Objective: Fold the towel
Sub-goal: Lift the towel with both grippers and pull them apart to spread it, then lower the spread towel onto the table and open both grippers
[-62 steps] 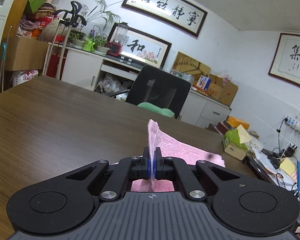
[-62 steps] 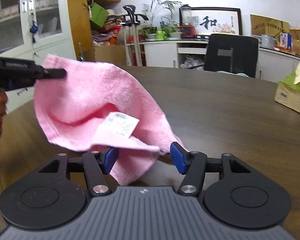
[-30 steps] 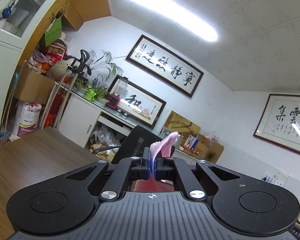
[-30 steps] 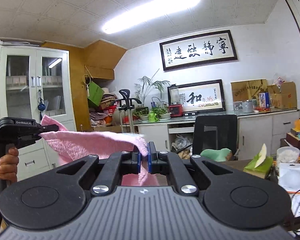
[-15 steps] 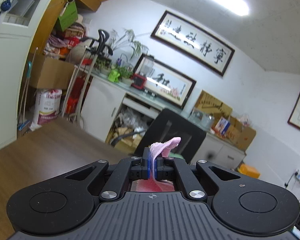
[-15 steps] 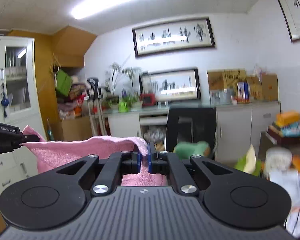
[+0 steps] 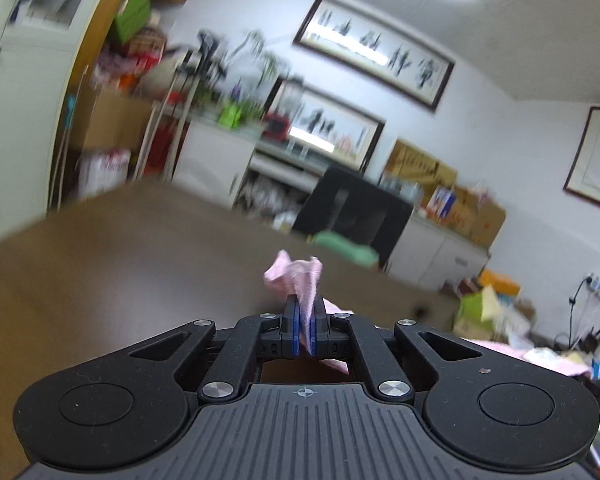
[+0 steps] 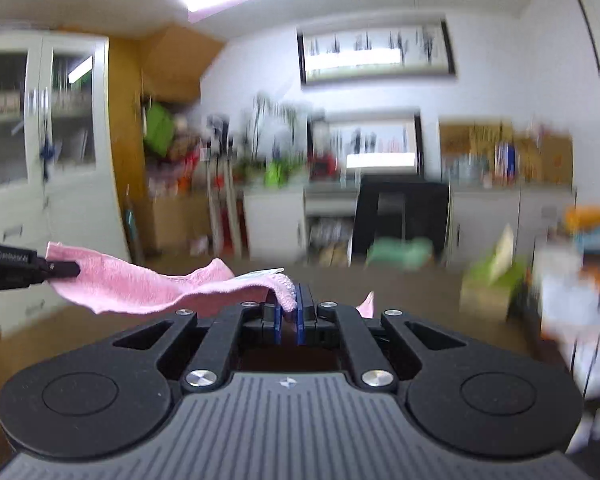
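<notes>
L gripper (image 7: 305,330): jaws pinching pink towel (image 7: 300,280) corner | R gripper (image 8: 288,320): jaws nearly together, towel edge caught btwn | towel stretched btwn both, held above brown table (image 7: 120,264) | bg blurred; black chair (image 7: 352,216) far side

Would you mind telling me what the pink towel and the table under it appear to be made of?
The towel looks like soft terry cloth: its surface is fuzzy and it sags between the left tongs and the right tongs. The table looks like dark brown wood or wood-look laminate with a matte finish; motion blur hides any grain.
</notes>
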### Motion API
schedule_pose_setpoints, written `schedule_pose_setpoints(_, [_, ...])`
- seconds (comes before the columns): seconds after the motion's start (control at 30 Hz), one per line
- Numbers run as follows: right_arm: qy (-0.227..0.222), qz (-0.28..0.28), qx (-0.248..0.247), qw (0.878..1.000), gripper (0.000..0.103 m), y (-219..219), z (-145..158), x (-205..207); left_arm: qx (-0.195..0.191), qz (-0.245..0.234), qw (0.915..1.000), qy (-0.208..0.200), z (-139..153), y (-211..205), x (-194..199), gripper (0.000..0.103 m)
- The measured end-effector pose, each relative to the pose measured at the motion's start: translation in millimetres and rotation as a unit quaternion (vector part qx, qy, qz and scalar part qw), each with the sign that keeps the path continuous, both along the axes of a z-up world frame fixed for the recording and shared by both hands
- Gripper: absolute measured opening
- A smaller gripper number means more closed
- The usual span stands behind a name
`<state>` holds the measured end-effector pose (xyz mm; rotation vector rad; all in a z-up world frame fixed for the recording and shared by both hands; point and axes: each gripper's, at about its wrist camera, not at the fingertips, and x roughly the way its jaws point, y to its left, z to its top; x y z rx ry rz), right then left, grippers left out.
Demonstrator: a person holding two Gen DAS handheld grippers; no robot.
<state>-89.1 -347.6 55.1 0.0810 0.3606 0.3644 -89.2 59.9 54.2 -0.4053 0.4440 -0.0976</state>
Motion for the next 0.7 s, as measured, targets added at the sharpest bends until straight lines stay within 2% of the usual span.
schedule_pose_setpoints(0.07, [0.04,-0.006,0.012,0.999,0.007,-3,-35,-17,-0.001,-0.007,0.9996,0.028,-21,1,-7,0.004])
schedule_pose_setpoints(0.2, [0.067,-0.011,0.034,0.997,0.007,-7,-60,-40,0.013,-0.026,0.9977,0.061,-46,-2,-19,0.004])
schedule_pose_setpoints(0.47, [0.081,0.007,0.019,0.997,0.008,-6,-57,-60,0.003,-0.02,0.9977,0.065,-46,16,-43,0.004])
schedule_pose_setpoints(0.57, [0.076,0.016,0.018,0.997,0.009,-5,-45,-55,0.004,-0.02,0.9976,0.066,-45,17,-40,0.004])
schedule_pose_setpoints(0.7, [0.068,0.021,0.023,0.997,0.009,-5,-26,-38,0.002,-0.013,0.9976,0.068,-34,14,-17,0.004])
